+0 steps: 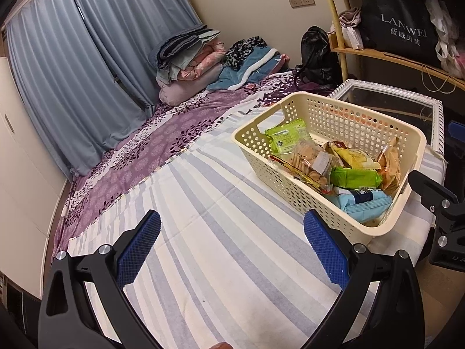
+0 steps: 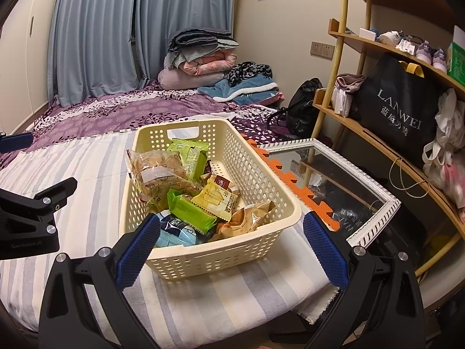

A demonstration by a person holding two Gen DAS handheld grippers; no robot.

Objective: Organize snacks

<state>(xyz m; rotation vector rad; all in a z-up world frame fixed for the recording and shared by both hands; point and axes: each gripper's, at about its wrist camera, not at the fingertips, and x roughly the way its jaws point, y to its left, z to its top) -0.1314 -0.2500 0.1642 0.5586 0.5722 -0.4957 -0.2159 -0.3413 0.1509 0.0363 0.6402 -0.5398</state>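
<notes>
Striped sheet (image 1: pixel 203 261) fills the space right under my left gripper (image 1: pixel 232 247), whose blue pads stand wide apart with nothing between them; I see bare cloth all the way out to the purple floral bedspread (image 1: pixel 130 160), so that side has plenty of free room. On my right gripper (image 2: pixel 231 242) the jaws are just as wide and hold nothing. They frame the near end of the cream basket (image 2: pixel 279 192) without touching it, as far as I can tell; the left pad overlaps the basket's near corner in the right wrist view.

That basket sits at the right edge of the striped sheet, close to the bed's corner, with a white-framed mirror (image 2: pixel 375 206) and an orange foam mat edge (image 2: pixel 290 177) just beside it. Beyond the mirror a wooden shelf (image 2: pixel 337 67) carrying a black bag (image 2: pixel 398 110) closes off that side.

All the snacks I can see are in the basket: a clear bag of crackers (image 2: pixel 158 174), a green packet (image 2: pixel 191 210), a yellow packet (image 2: pixel 216 196), a light blue packet (image 2: pixel 174 232) at the near end. Lower packets are buried and I cannot make them out. Each gripper is cut off at the frame edge in the other's view.
</notes>
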